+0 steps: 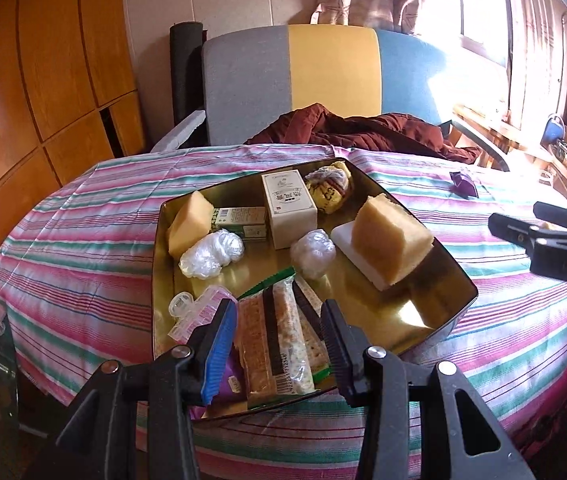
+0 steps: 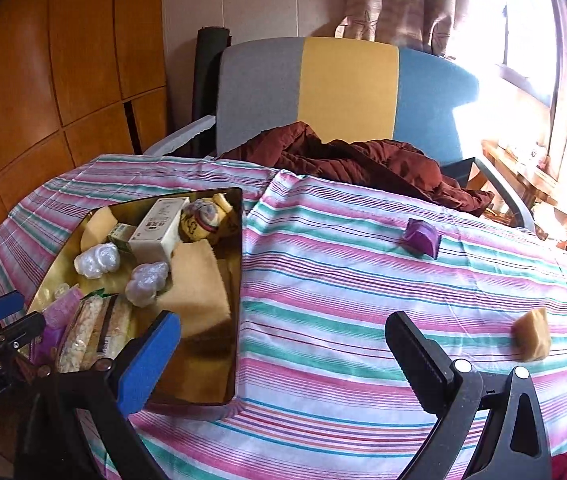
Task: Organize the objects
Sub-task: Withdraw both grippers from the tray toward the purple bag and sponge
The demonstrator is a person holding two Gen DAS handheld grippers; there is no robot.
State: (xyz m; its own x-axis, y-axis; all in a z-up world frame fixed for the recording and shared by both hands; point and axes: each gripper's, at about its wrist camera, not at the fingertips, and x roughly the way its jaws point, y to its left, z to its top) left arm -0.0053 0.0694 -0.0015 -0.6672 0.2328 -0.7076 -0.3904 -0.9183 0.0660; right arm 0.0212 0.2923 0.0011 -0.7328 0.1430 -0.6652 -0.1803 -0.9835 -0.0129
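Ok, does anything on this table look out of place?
Yes. Two things lie loose on the striped cloth, outside the gold tray that holds everything else: a purple packet toward the far side and a tan sponge piece near the right edge.

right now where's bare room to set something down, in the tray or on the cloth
In the gold tray, only the near right corner is bare, below the big sponge; the rest is crowded. The striped cloth lies open between tray, purple packet and small sponge.

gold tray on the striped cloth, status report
Left gripper fingers narrow, empty, over packets. Right gripper open, empty. Gold metal tray nearly full; purple packet, tan sponge block outside on cloth. Nothing blocking.
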